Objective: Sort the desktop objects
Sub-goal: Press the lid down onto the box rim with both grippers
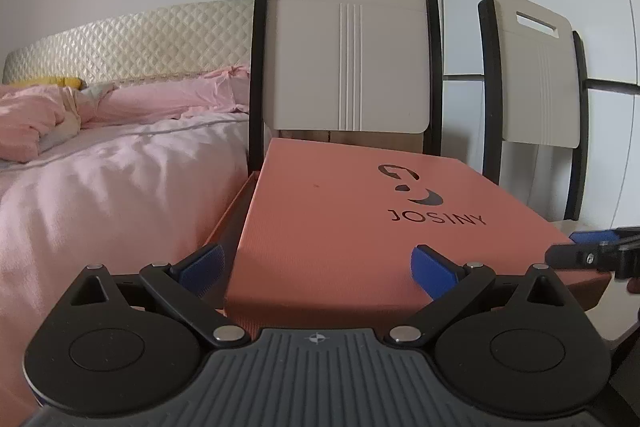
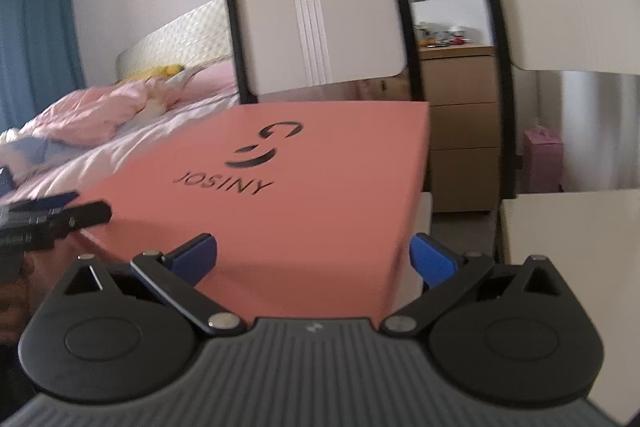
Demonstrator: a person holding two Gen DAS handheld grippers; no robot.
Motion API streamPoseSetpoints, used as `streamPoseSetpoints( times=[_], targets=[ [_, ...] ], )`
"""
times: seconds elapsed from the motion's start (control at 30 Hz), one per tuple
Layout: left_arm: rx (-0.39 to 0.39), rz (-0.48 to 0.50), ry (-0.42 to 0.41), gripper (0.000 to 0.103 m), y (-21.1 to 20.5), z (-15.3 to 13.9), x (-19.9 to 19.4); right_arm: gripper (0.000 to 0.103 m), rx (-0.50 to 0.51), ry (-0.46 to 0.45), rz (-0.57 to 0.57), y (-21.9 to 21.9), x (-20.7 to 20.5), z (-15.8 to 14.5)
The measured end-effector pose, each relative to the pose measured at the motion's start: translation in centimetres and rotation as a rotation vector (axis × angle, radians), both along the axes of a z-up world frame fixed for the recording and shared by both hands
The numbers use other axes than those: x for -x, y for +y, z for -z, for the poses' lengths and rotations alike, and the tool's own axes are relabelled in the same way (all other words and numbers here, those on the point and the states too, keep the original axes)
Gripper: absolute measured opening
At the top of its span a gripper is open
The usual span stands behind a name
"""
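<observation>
One salmon box (image 1: 340, 219), two white chairs (image 1: 344, 55) (image 1: 540, 75), one bed (image 1: 100, 179), one wooden drawer chest (image 2: 460, 131).

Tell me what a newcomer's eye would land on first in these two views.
The salmon-pink JOSINY box lid fills the middle of both views, with the left gripper and right gripper open at its near corners, blue fingers either side. Behind it stand two cream chair backs, and a bed with pink bedding lies to the left.

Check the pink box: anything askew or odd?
Yes. The JOSINY box lid sits skewed on its base: in the left wrist view the base's left wall juts out beside the lid, so the lid isn't seated squarely. No damage or spill visible.
</observation>
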State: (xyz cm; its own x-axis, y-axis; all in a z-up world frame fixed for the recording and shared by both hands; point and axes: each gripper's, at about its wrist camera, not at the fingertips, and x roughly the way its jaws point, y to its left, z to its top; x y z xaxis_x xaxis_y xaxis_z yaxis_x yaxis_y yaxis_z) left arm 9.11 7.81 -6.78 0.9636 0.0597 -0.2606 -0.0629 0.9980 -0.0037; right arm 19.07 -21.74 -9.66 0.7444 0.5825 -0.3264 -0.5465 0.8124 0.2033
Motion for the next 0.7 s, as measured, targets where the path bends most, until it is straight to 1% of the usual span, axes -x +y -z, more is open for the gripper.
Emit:
streamPoseSetpoints(
  times=[0.1,0.2,0.37,0.57,0.7],
  targets=[
    [0.030,0.001,0.000,0.101,0.2,0.1,0.1,0.103,-0.015,0.012,-0.010,-0.2,-0.3,0.1],
    [0.040,0.001,-0.001,0.101,0.1,0.1,0.1,0.103,-0.032,0.032,0.025,-0.6,-0.4,0.2],
    [0.069,-0.003,0.002,0.101,0.3,0.1,0.0,0.103,-0.043,0.040,-0.015,-0.4,0.4,-0.1],
    [0.095,-0.027,-0.004,0.101,0.5,0.2,-0.2,0.103,-0.010,0.038,-0.035,-0.4,1.1,0.0],
    [0.111,-0.027,-0.004,0.101,0.7,0.3,-0.4,0.103,-0.002,0.030,-0.044,-0.4,1.4,-0.1]
  ],
)
